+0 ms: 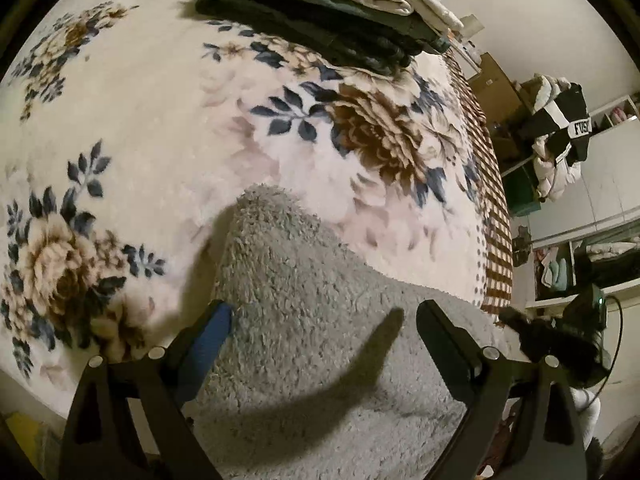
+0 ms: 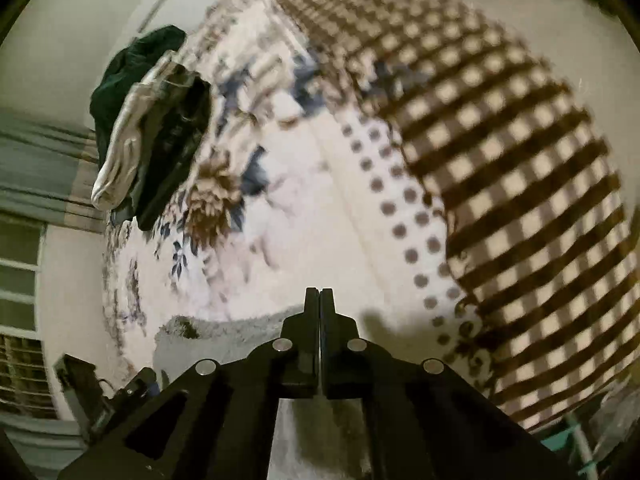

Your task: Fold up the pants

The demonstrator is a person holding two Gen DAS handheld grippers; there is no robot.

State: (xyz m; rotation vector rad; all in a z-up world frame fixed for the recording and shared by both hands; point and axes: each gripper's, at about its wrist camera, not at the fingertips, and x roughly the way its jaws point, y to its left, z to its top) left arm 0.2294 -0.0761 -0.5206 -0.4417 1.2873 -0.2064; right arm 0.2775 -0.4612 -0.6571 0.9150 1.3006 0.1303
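Grey fuzzy pants [image 1: 304, 320] lie on a floral blanket [image 1: 140, 128] on a bed, one folded corner pointing away from me. My left gripper [image 1: 324, 312] is open just above the pants, its fingers either side of the fabric and holding nothing. In the right wrist view, my right gripper [image 2: 319, 292] is shut with its fingers pressed together above the near edge of the pants [image 2: 224, 332]. I see no cloth between its tips. The right gripper also shows in the left wrist view [image 1: 560, 336] at the right edge of the bed.
A stack of folded clothes [image 1: 332, 8], dark below and white on top, sits at the far side of the bed; it also shows in the right wrist view [image 2: 152, 120]. A brown checked sheet [image 2: 500, 184] covers the bed's edge. Shelves and a jacket [image 1: 560, 136] stand at the right.
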